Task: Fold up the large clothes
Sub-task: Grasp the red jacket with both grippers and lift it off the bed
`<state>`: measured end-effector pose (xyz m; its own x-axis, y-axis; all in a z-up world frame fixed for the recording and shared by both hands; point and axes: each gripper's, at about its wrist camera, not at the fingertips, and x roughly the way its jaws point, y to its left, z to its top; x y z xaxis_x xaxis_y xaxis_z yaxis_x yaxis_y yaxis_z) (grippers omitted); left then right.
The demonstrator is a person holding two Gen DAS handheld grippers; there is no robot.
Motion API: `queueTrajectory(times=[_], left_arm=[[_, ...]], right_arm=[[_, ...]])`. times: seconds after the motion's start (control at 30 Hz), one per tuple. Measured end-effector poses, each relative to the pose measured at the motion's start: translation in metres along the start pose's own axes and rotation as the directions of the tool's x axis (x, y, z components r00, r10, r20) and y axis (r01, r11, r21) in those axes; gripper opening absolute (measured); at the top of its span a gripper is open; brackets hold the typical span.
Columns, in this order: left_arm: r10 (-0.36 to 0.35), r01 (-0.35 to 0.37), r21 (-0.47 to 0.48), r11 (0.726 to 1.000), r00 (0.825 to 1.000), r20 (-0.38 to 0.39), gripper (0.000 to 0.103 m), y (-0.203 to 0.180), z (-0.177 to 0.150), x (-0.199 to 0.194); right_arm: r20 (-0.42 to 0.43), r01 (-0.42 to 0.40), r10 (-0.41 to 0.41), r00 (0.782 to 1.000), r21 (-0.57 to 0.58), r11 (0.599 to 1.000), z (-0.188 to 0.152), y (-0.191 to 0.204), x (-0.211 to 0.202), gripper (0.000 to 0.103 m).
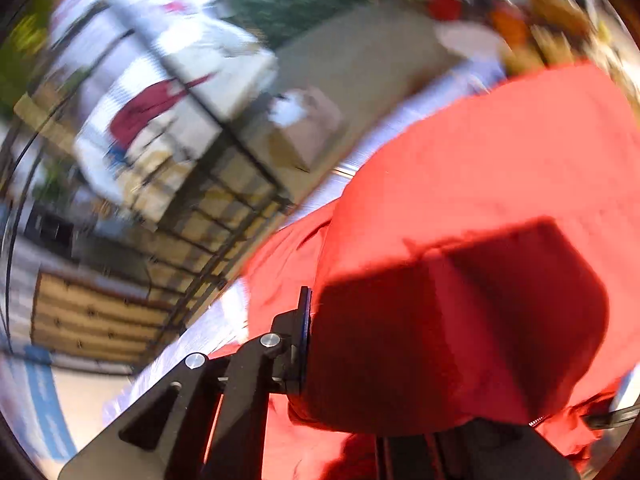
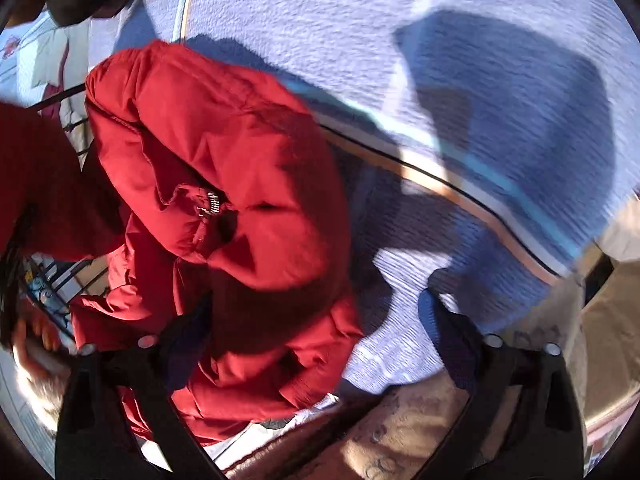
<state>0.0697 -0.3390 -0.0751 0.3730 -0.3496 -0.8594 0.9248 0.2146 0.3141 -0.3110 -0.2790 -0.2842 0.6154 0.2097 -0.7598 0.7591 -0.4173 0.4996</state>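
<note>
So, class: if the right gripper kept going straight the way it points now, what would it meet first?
Most likely the pale textured bedspread between the right gripper's open fingers, right beside the red jacket's edge. Depth is unclear, so the jacket could brush its left finger first.

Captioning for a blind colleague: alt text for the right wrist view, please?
A puffy red jacket lies bunched on a pale lilac blanket, its zipper showing. The right gripper stands open, one finger beside the jacket, the other over blanket.

One red padded jacket (image 2: 224, 184), one pale striped cloth (image 2: 460, 80) beneath it, two grippers.
</note>
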Motion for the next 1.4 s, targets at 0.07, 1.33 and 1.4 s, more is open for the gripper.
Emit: queueTrajectory(times=[0.07, 1.33, 1.4], left_arm=[[0.017, -0.013, -0.131, 0.991, 1.000, 0.024, 0.007, 0.049, -0.025, -0.028], [0.485, -0.282, -0.890, 0.359, 0.871, -0.080, 0.011, 0.288, -0.351, -0.357], [0.374, -0.345, -0.893, 0.290, 0.899, -0.227, 0.026, 0.309, -0.392, -0.290]], right_arm=[[0.009, 0.037, -0.037, 0.999, -0.115, 0.993, 0.001, 0.018, 0.004, 0.045], [0.236, 0.204, 0.251, 0.939, -0.968, 0.147, -0.184, 0.447, -0.118, 0.089], [0.204, 0.154, 0.195, 0.959, -0.957, 0.244, -0.157, 0.421, -0.081, 0.098]])
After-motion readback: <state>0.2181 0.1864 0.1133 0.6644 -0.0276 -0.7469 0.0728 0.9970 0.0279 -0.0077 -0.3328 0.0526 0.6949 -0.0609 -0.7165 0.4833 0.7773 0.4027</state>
